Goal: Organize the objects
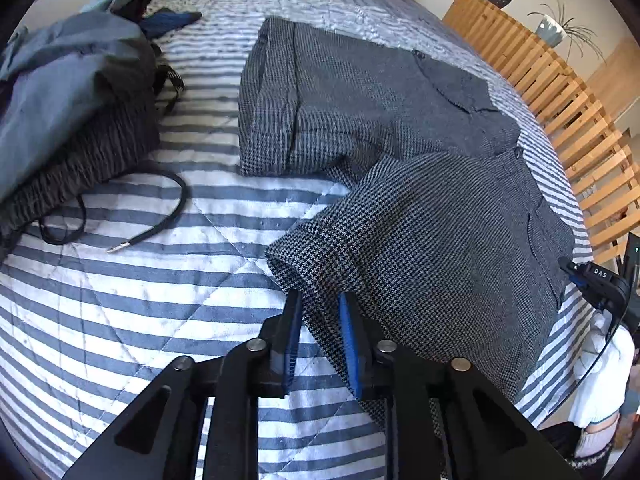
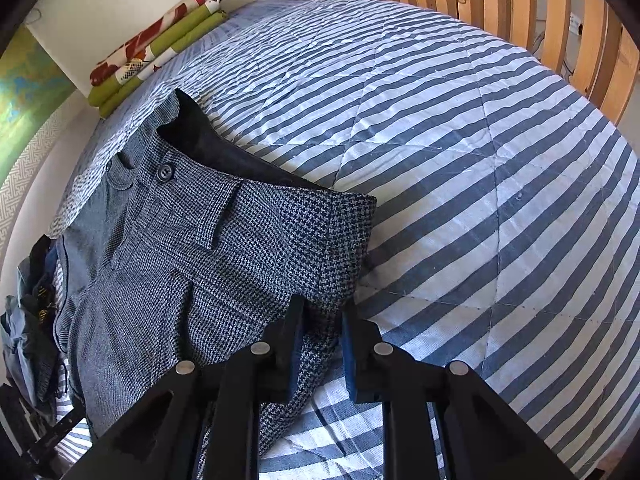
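Observation:
Grey houndstooth shorts (image 1: 400,128) lie spread on a blue-and-white striped quilt (image 1: 140,320). My left gripper (image 1: 320,304) is shut on the hem of the near leg, with the checked cloth filling the narrow gap between its blue pads; that leg bulges up off the quilt. In the right wrist view the shorts (image 2: 200,248) show their waistband, button and pocket. There my right gripper (image 2: 322,312) is shut on the near waistband corner. At the right edge of the left wrist view, a white-gloved hand (image 1: 600,360) holds the other gripper's body.
A pile of blue and dark clothes (image 1: 68,112) sits at the left, with a black drawstring (image 1: 160,208) trailing onto the quilt. Folded green-and-red cloth (image 2: 152,48) lies at the far edge. A wooden slatted rail (image 2: 480,0) borders the bed.

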`<action>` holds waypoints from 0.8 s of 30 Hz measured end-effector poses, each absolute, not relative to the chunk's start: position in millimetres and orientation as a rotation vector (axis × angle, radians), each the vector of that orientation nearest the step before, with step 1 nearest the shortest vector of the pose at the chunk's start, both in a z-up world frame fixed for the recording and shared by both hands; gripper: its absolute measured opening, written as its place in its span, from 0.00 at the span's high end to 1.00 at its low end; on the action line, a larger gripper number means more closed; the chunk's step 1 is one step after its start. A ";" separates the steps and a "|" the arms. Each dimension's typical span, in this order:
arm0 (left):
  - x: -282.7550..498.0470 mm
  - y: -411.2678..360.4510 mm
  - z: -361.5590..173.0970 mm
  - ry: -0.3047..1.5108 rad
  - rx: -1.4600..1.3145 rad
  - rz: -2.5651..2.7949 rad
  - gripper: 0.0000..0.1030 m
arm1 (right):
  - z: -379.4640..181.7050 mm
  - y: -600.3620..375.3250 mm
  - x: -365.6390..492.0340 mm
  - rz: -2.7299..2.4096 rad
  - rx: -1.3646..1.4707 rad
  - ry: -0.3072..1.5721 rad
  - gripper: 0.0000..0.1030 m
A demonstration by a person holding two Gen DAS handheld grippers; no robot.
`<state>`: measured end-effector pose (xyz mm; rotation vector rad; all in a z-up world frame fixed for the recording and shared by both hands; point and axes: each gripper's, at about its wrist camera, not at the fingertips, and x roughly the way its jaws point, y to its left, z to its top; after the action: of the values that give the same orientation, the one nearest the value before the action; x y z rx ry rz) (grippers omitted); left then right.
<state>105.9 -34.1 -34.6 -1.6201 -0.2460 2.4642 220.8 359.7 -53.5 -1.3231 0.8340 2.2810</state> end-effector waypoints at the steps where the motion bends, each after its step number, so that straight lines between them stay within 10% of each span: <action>1: 113.4 -33.4 -24.5 -0.230 -1.569 2.473 0.71 | -54.2 361.2 221.0 2.282 -1.325 0.847 0.85; 7: 171.4 28.8 10.8 -0.130 -1.398 2.294 0.49 | -57.5 371.8 227.6 2.286 -1.302 0.980 0.85; 24: 219.0 161.0 -34.3 0.302 -1.406 2.085 0.46 | -53.2 381.9 246.8 2.287 -1.278 1.117 0.79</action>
<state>219.0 161.0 -34.3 -1.4064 0.3018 2.0847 246.8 381.9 -53.2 -1.2781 1.1174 2.2867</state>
